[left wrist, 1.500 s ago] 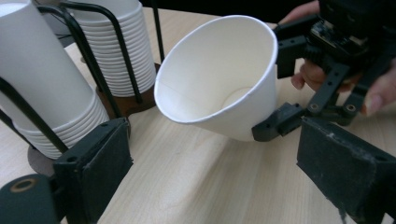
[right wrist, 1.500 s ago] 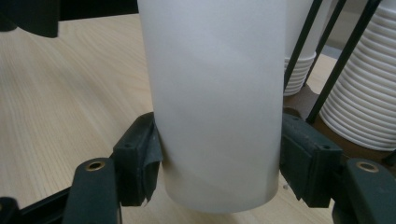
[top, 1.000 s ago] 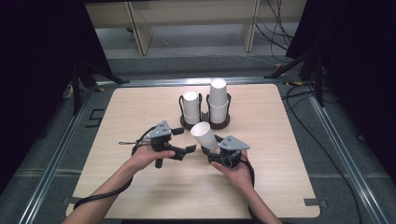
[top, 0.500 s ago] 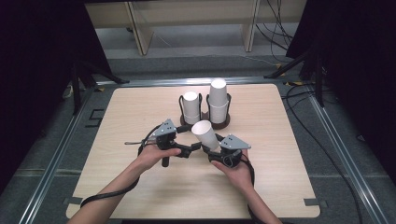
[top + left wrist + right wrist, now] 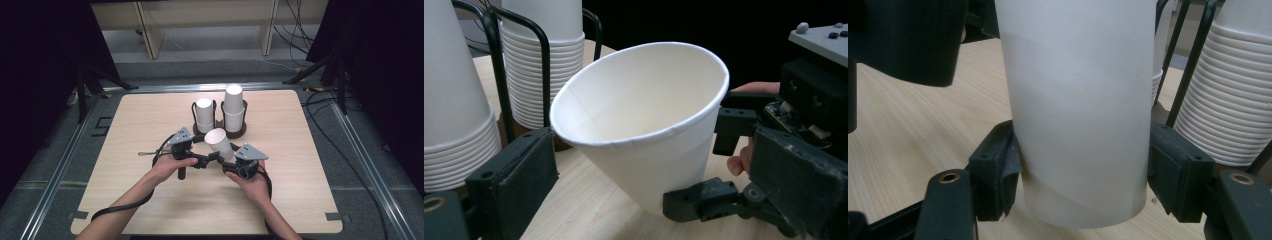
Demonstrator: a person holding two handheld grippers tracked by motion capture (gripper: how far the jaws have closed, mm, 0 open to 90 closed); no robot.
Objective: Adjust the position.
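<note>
A white paper cup (image 5: 218, 142) is held tilted above the table, its open mouth turned toward my left gripper (image 5: 204, 160). My right gripper (image 5: 226, 162) is shut on the cup's narrow lower part. In the right gripper view both pads (image 5: 996, 175) press the cup (image 5: 1078, 110) from either side. In the left gripper view the cup (image 5: 644, 110) sits between my left gripper's (image 5: 654, 187) jaws, which have just been opening. Its pads (image 5: 516, 182) stand clear of the cup's wall, so that gripper is open.
Two black wire holders with stacks of upside-down white cups stand just behind: a shorter stack (image 5: 204, 116) and a taller stack (image 5: 233, 107). They are close to the held cup. The wooden table (image 5: 140, 115) ends in metal rails with cables at the sides.
The left gripper's jaws have spread wider around the cup's mouth end. The right gripper and the cup have stayed where they were.
</note>
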